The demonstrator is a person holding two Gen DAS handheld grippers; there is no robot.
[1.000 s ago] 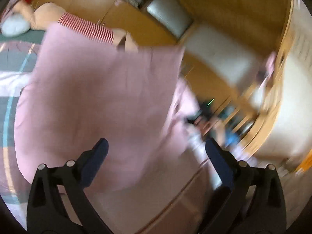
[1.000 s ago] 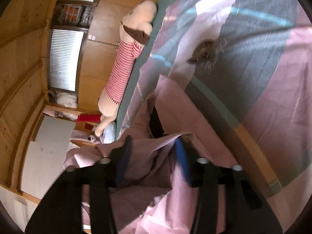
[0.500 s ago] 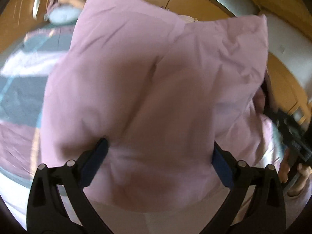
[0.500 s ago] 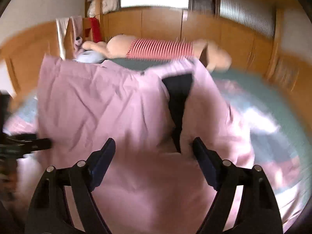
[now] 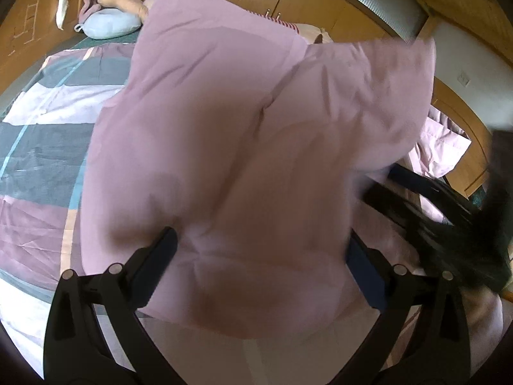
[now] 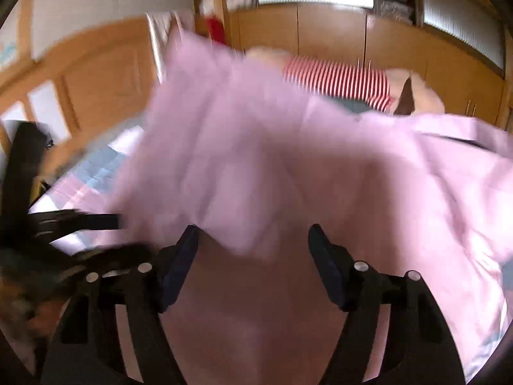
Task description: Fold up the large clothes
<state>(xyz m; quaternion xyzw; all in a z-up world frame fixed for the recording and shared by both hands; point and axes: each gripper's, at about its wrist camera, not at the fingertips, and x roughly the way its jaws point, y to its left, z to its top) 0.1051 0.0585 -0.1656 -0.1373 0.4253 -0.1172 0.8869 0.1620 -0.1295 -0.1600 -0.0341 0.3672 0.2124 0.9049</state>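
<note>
Since a second earlier, both views had swung to face the pink garment (image 5: 243,147) square-on, where it had billowed sideways. Left tongs (image 5: 261,268) stood wide apart, cloth lying slack between them; right tongs (image 6: 253,258) likewise gaped, holding nothing. Beyond both, the garment lay on the bed (image 5: 41,147), stretching away toward the striped plush toy (image 6: 336,80). Only the left view showed the patchwork bedcover; the right view was blurred.

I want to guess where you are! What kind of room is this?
Most likely a bedroom: a bed with a striped bedcover, a long stuffed toy lying along it, and wooden wardrobe doors behind.
</note>
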